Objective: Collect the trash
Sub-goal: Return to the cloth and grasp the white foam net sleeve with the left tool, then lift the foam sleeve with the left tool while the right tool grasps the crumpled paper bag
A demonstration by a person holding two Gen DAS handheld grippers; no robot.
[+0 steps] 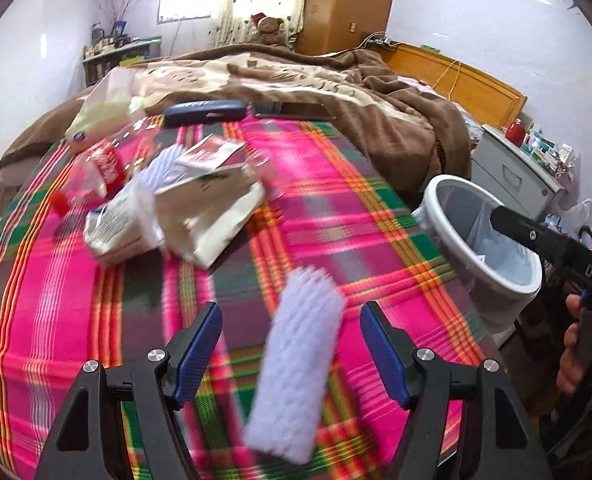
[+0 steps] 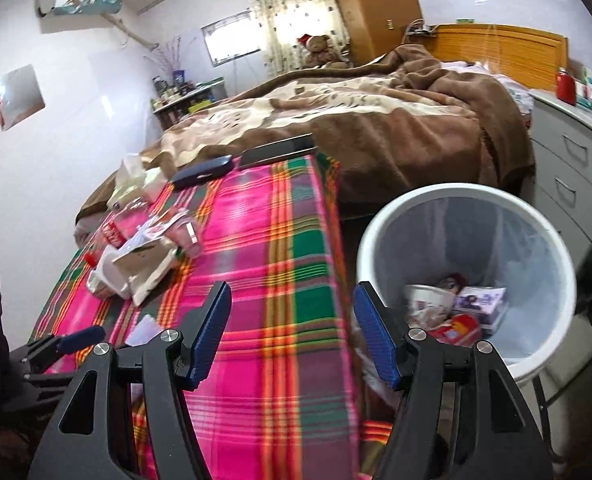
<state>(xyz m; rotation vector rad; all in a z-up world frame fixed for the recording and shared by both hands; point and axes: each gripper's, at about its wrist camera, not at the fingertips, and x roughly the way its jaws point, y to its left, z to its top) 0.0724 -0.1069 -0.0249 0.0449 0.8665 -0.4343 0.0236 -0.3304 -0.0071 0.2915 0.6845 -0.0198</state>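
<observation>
The white waste bin (image 2: 467,276) stands just beside the plaid blanket's (image 1: 303,200) edge, so trash needs only a short carry. The left gripper (image 1: 292,348) is wide and empty, with a folded white tissue (image 1: 296,364) lying between its jaws, probably the next pick. The right gripper (image 2: 292,332), also wide and empty, hangs near the bin. More trash lies further from the bin: a white carton (image 1: 212,216) and a plastic bottle (image 1: 96,176).

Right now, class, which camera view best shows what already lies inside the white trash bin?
The right wrist view: it looks down into the white trash bin, showing wrappers at the bottom. The left wrist view shows mostly its rim and liner, partly hidden by the other claw's arm.
</observation>
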